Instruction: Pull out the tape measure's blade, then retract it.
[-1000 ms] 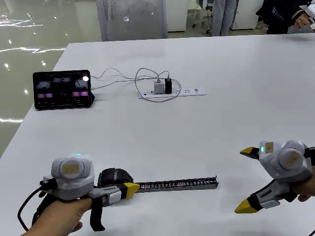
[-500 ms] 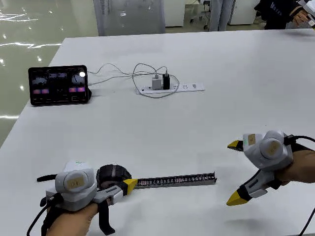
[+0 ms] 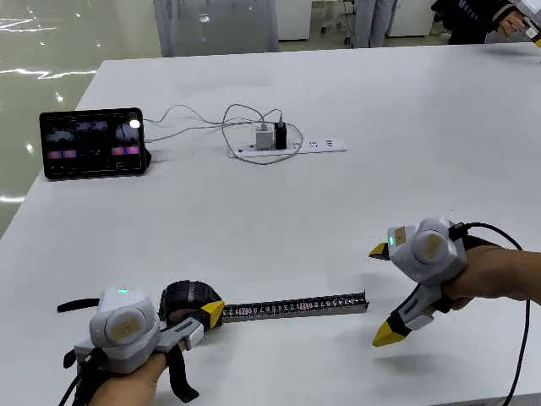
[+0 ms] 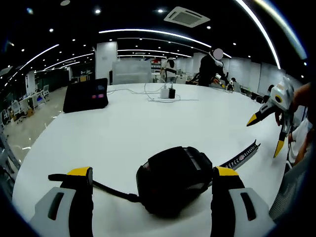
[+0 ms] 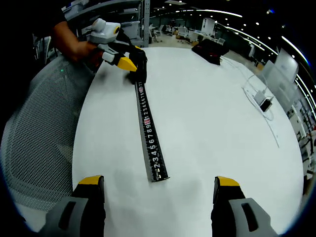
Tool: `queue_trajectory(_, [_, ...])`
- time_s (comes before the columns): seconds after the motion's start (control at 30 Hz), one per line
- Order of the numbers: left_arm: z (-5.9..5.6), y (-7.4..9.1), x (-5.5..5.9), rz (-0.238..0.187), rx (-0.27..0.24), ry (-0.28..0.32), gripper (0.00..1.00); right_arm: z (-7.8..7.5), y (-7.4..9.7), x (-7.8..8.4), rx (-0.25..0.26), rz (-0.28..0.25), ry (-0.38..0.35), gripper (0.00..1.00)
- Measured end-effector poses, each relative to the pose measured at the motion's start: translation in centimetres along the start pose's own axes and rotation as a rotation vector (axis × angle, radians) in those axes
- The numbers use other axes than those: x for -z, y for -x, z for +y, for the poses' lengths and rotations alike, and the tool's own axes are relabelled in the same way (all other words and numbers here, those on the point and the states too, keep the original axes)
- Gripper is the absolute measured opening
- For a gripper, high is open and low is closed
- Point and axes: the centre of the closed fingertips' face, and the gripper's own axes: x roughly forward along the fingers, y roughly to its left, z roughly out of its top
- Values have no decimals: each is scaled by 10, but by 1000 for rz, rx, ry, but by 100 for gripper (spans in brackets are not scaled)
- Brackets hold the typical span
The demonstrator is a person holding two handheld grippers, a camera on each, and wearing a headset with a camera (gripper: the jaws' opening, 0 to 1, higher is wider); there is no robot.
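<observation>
Two claws are held open. The black round tape-measure case [image 4: 175, 180] is straddled by the left claw [image 4: 152, 172]; the right claw [image 5: 159, 180] has been brought up to the tip of the extended numbered blade [image 5: 147, 126], likely for gripping.

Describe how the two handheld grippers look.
Both the left gripper and right gripper have rounded pale-grey housings with a tan square sticker and a green light, grey-and-black jaws tipped yellow, and a black cable trailing from each.
</observation>
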Motion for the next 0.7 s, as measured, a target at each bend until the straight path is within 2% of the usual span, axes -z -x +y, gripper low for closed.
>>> queue_trajectory(0.17, [-16,-3,-6,-34,29,-20,99,0,-3,-5,-17,-2,32,76])
queue_trajectory(0.23, [-19,-3,-6,-39,43,-32,99,1,-4,-7,-28,-3,62,67])
queue_trajectory(0.37, [-17,-3,-6,-37,41,-14,99,2,-9,-4,-51,16,82,52])
queue_trajectory(0.47, [-12,-3,-6,-40,34,-2,99,2,-12,1,-57,47,92,46])
queue_trajectory(0.57, [-9,-2,-3,-33,25,1,99,2,-13,2,-63,56,107,40])
queue_trajectory(0.7, [-11,-3,-1,-23,31,-27,99,5,-15,3,-82,70,117,31])
